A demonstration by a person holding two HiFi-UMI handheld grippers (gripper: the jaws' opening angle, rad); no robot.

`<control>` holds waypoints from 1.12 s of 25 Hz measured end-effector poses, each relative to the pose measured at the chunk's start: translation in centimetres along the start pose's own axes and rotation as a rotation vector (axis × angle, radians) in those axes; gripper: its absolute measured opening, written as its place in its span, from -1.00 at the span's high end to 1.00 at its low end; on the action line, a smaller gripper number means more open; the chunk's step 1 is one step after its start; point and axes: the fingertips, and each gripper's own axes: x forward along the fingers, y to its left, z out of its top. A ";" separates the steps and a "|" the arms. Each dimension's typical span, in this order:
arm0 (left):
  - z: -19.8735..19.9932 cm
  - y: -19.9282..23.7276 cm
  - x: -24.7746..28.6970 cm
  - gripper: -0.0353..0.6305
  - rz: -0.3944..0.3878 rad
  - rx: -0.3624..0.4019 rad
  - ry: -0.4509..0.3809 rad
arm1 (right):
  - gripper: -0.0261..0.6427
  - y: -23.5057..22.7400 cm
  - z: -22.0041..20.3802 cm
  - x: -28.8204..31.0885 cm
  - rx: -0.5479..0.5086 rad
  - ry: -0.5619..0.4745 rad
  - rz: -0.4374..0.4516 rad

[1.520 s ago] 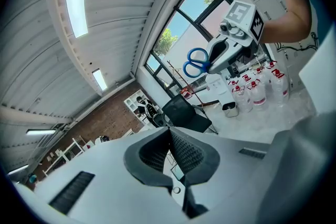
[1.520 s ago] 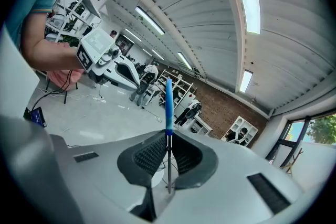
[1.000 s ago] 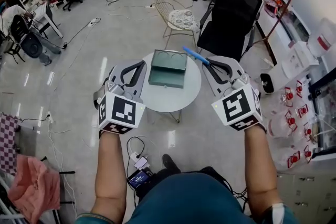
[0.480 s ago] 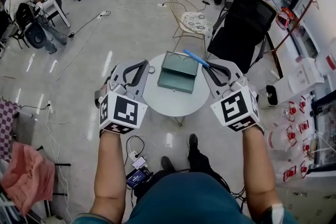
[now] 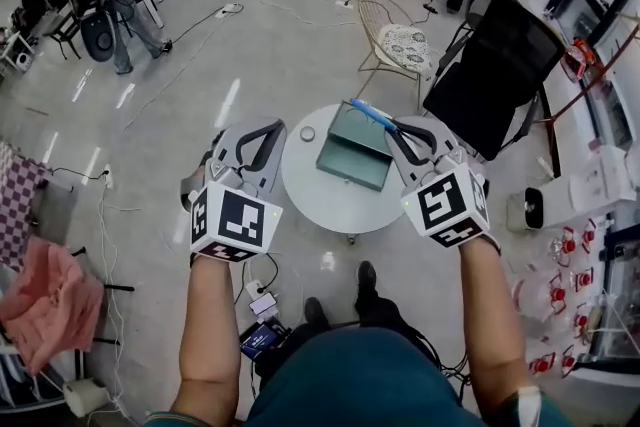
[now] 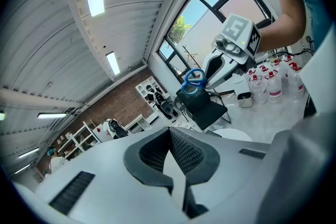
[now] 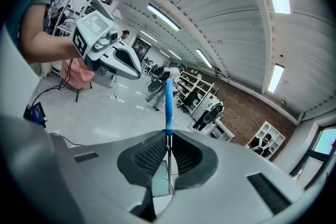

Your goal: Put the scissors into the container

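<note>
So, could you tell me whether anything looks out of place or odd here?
Nothing is spilled or damaged. One oddity: the right gripper holds the scissors by the blades, with the blue handles sticking out past its jaws.

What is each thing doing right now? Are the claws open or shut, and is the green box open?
Container: open, lying on the round table.
Scissors: closed, blue handles sticking out, held up and not yet in the container.
Right claw: shut on the scissors' blades.
Left claw: shut, nothing in it.
</note>
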 end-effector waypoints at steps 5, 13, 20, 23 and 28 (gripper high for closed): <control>-2.3 -0.1 3.3 0.84 0.005 -0.023 0.047 | 0.77 -0.8 -2.9 4.4 -0.001 0.010 0.051; -6.2 -0.7 8.7 0.84 0.003 -0.057 0.116 | 0.77 -1.5 -8.7 11.3 -0.008 0.045 0.119; -10.4 -1.8 12.1 0.84 -0.014 -0.077 0.173 | 0.77 0.2 -13.0 17.1 -0.011 0.074 0.185; -12.5 -2.2 13.5 0.84 -0.020 -0.088 0.195 | 0.77 1.0 -14.7 19.4 -0.015 0.086 0.206; -16.0 -3.3 16.3 0.84 -0.036 -0.103 0.221 | 0.77 2.3 -18.3 23.2 -0.018 0.112 0.240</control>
